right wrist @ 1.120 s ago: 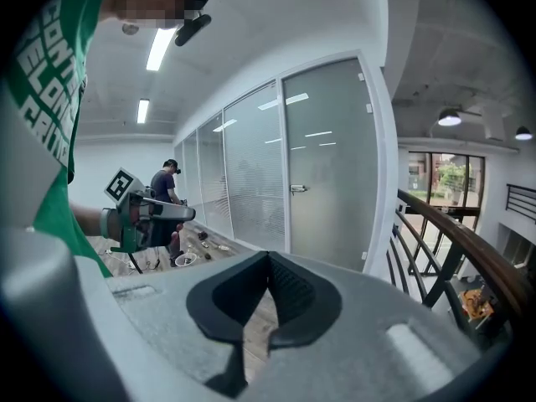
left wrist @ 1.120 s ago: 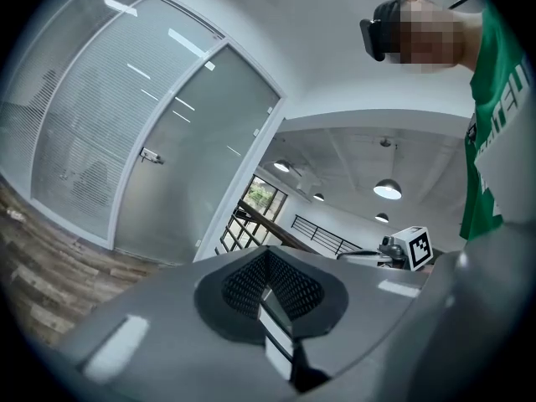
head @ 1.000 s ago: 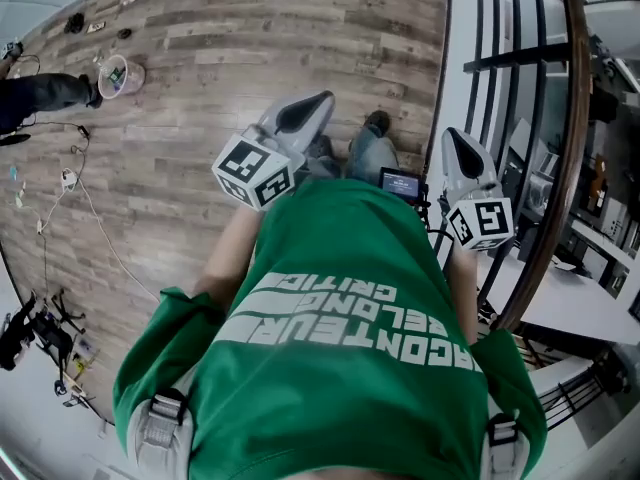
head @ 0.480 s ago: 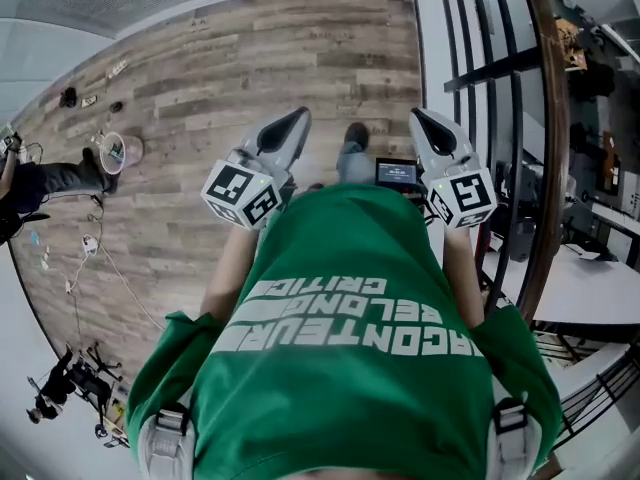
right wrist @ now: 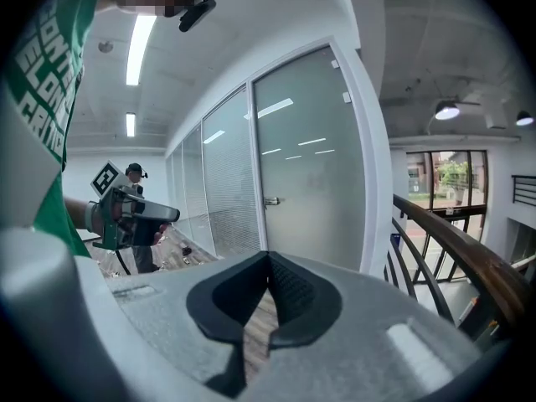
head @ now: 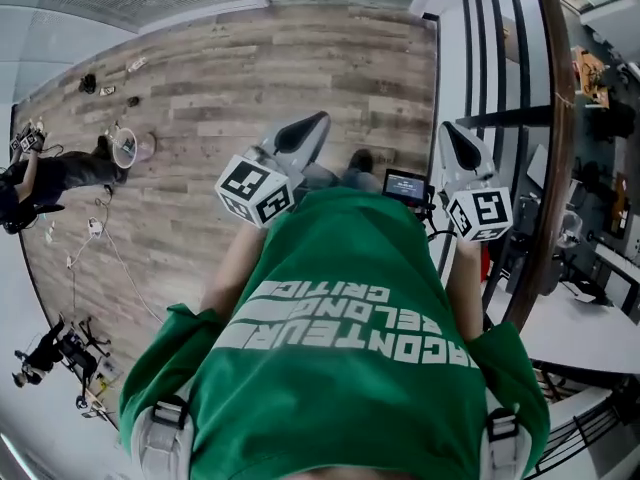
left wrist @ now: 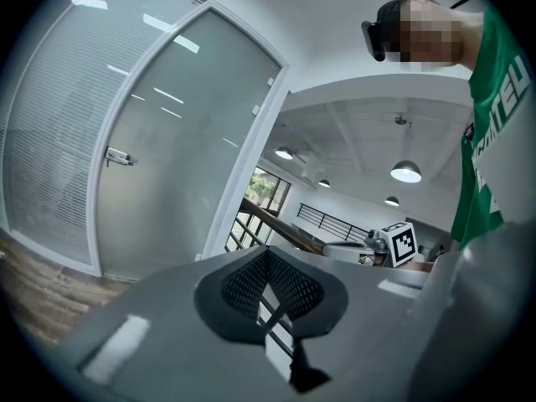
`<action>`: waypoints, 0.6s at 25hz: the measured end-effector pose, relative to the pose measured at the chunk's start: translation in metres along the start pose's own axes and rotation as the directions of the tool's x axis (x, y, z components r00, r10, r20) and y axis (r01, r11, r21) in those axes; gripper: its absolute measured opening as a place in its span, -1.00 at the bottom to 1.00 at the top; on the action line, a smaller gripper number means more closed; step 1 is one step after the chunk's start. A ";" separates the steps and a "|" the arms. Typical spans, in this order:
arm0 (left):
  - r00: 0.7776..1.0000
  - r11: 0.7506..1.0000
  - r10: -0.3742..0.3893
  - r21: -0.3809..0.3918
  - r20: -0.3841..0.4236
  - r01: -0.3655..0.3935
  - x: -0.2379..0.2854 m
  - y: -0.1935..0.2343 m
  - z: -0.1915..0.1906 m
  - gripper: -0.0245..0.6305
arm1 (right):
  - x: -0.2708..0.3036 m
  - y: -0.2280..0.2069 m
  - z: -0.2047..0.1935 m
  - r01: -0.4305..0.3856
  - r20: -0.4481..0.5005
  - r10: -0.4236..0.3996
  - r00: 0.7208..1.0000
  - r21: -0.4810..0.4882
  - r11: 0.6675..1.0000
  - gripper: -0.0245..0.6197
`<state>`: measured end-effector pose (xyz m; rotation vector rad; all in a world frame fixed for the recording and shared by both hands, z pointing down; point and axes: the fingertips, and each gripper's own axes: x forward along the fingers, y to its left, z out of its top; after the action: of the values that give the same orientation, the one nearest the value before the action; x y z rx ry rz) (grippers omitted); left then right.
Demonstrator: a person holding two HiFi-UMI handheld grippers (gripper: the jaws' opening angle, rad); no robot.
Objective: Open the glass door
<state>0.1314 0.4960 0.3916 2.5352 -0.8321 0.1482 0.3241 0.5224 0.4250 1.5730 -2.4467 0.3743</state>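
Over the past second my view has swung slightly beside the wooden railing (head: 555,168). Left gripper (head: 295,138) and right gripper (head: 460,153) stay raised, jaws closed on nothing. The glass door (right wrist: 314,174) stands well ahead, apparently shut, its lever handle (right wrist: 270,200) untouched. Judgement: approach incomplete.

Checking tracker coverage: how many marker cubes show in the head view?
2. The left cube sits on the left gripper, over the wood floor; the right cube on the right gripper, beside the handrail. None seems hidden.
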 end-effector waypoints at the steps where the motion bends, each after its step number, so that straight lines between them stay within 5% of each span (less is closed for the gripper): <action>1: 1.000 1.000 0.008 -0.007 -0.005 -0.008 0.003 0.002 -0.002 -0.88 | 0.002 -0.005 -0.001 -0.003 -0.003 0.003 1.000 0.005 1.000 -0.95; 15: 0.998 0.995 0.065 -0.071 -0.005 -0.066 0.043 0.063 0.007 -0.88 | 0.073 -0.040 0.008 -0.059 -0.067 0.057 0.996 -0.027 0.998 -0.95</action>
<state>0.1288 0.4247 0.4206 2.4426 -0.9041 0.1399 0.3307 0.4412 0.4439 1.4573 -2.4405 0.3930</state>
